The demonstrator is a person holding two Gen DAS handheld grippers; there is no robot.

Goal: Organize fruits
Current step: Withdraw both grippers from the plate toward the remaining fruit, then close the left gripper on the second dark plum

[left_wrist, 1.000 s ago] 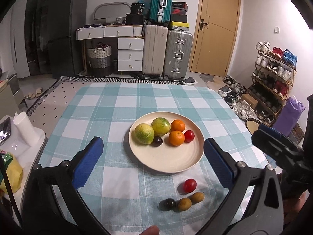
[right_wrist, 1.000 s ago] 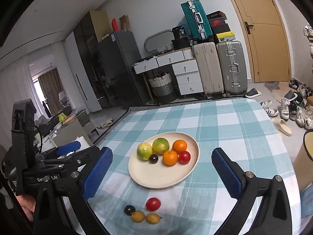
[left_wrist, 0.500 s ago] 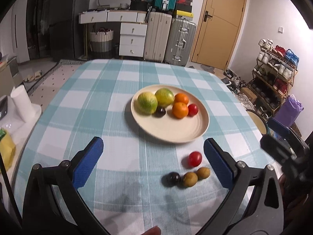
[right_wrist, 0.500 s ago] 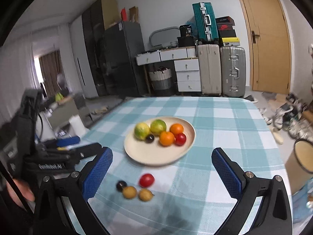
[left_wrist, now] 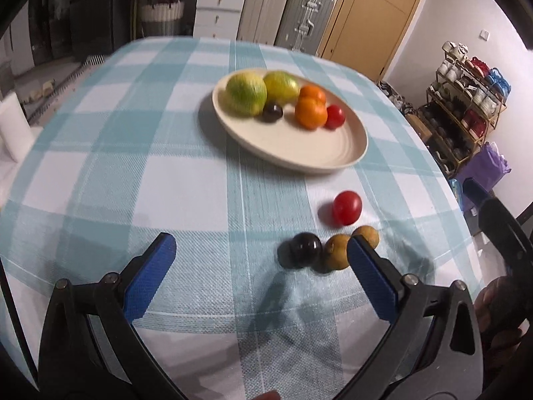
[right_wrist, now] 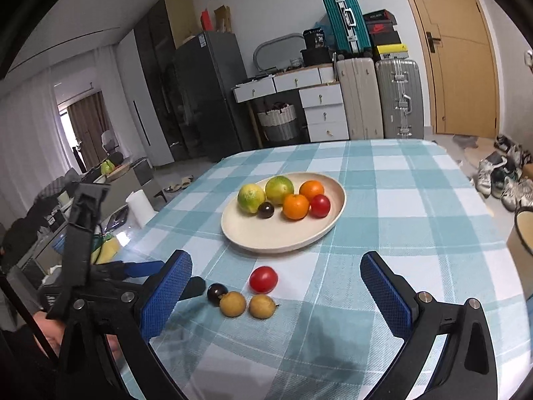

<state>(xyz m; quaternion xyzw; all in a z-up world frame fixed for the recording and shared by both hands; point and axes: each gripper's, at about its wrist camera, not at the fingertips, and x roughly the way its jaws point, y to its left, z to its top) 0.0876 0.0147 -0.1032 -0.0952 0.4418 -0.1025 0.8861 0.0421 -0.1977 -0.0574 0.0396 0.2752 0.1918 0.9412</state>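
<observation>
Fruits are seen in two groups on the checked table (right_wrist: 416, 206). On the cream plate (right_wrist: 266, 236) two green citrus fruits, two oranges (right_wrist: 295, 206), a dark plum and a red tomato are gathered toward its far side. Four loose pieces lie on the cloth just in front of the plate: a red tomato (right_wrist: 263, 279), a dark plum (right_wrist: 217, 293) and two brown fruits (right_wrist: 233, 304) (the brown pair and the plum sit close together in a row). The left hand-held gripper (left_wrist: 261, 268) is held spread wide above the cloth beside the loose pieces, nothing between its blue pads. The right hand-held gripper (right_wrist: 276, 288) is likewise spread wide and empty, with the loose pieces framed between its fingers.
</observation>
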